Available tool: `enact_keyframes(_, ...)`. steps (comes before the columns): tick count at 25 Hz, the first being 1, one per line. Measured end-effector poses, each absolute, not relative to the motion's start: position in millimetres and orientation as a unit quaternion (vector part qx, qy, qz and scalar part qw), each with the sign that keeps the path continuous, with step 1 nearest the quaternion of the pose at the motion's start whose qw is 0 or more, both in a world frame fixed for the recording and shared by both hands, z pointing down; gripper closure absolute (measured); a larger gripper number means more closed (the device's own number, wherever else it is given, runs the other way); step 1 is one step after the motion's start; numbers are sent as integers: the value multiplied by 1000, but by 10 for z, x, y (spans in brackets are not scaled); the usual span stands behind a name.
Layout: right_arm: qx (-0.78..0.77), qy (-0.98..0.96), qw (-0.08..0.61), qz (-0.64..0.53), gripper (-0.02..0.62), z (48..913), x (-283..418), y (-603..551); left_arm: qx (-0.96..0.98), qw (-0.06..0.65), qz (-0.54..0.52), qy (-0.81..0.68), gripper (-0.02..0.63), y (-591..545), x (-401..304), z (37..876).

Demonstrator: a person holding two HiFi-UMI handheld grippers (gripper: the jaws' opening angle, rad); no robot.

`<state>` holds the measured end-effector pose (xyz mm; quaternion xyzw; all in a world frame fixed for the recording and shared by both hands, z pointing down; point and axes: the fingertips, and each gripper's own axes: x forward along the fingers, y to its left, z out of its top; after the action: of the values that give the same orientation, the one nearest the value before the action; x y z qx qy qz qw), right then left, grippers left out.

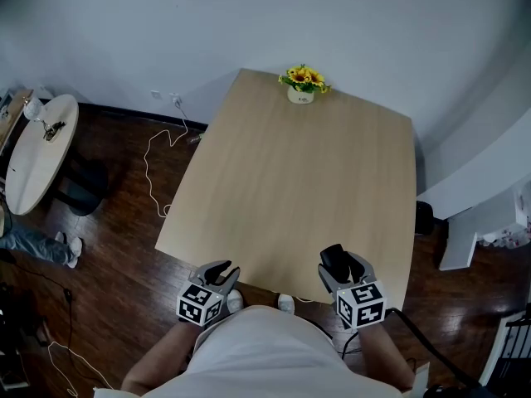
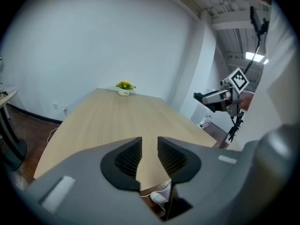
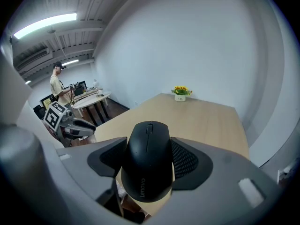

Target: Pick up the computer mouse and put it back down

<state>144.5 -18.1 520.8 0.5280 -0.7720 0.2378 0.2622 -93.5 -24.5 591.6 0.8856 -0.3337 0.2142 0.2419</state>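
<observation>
White walls (image 1: 348, 23) and a dark wooden floor (image 1: 124, 222) surround a rectangular light-wood table (image 1: 299, 172).

1. Task object. The black, rounded computer mouse (image 3: 147, 165) sits between the jaws of the right gripper (image 1: 342, 265). Both ribbed pads press against the mouse's flanks. Its scroll wheel points away from the camera and the printed rear end points toward it. In the head view the mouse (image 1: 333, 257) lies over the table's near edge, close to the near right corner. The left gripper view shows the right gripper held in the air, above tabletop level, so the mouse is clear of the surface.

2. Left gripper. The left gripper (image 1: 217, 272) hangs just off the table's near left corner. Its jaws stand slightly apart with a narrow gap between the pads. Nothing is clamped; only the table's edge and the floor show through the gap.

3. Table contents. A small white pot of yellow flowers with green leaves (image 1: 303, 83) stands at the middle of the far edge, well apart from both grippers.

4. Surroundings.
- A white cable (image 1: 153, 160) trails across the floor beside the table's left side.
- A round pale side table (image 1: 37, 152) stands to the left, well apart from the main table.
- The right gripper view shows a standing person in a light shirt (image 3: 58, 86) far off, near desks with equipment.
</observation>
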Motion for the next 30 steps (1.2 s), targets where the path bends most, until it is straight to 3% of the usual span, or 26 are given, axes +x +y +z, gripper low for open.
enact_keyframes(18, 512, -727, 372, 268, 302, 7479, 1418, -1205, 846, 257, 234, -403, 520, 196, -1499, 5909)
enact_keyframes(28, 510, -722, 380, 272, 295, 7706, 1417, -1128, 833, 266, 232, -426, 522, 238, -1691, 5900)
enact_keyframes(30, 506, -726, 376, 274, 232, 7674, 1412, -1131, 836, 264, 231, -422, 520, 215, -1661, 5901)
